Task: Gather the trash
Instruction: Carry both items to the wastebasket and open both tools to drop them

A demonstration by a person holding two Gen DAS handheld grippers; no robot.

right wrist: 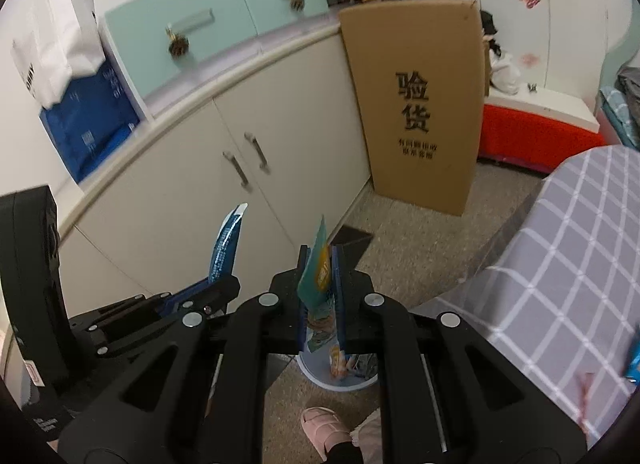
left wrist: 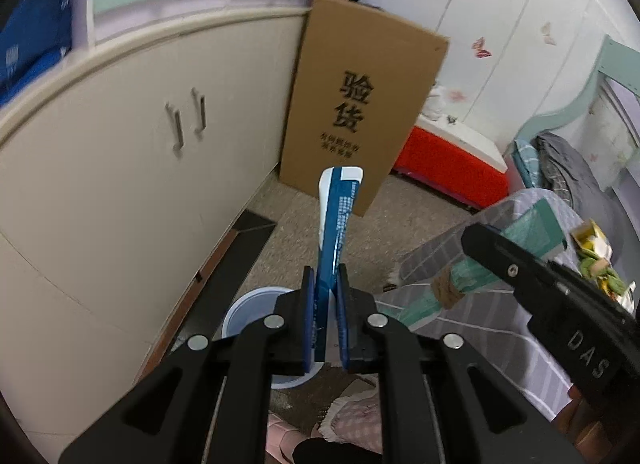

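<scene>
My left gripper (left wrist: 325,278) is shut on a blue and white wrapper (left wrist: 338,215) that stands up between its pads, above a pale blue bin (left wrist: 250,308) on the floor. My right gripper (right wrist: 320,260) is shut on a teal wrapper (right wrist: 316,280), held over the same bin (right wrist: 340,378), which has some wrappers inside. In the left wrist view the right gripper (left wrist: 492,242) enters from the right with the teal wrapper (left wrist: 532,229). In the right wrist view the left gripper (right wrist: 212,284) shows at left with the blue wrapper (right wrist: 226,250).
A cream cabinet (left wrist: 120,167) runs along the left. A tall cardboard box (left wrist: 360,103) leans at its end, with a red box (left wrist: 452,167) beyond. A grey checked tablecloth (right wrist: 568,264) covers a table at right, with more wrappers (left wrist: 596,256) on it. A slippered foot (right wrist: 324,428) stands near the bin.
</scene>
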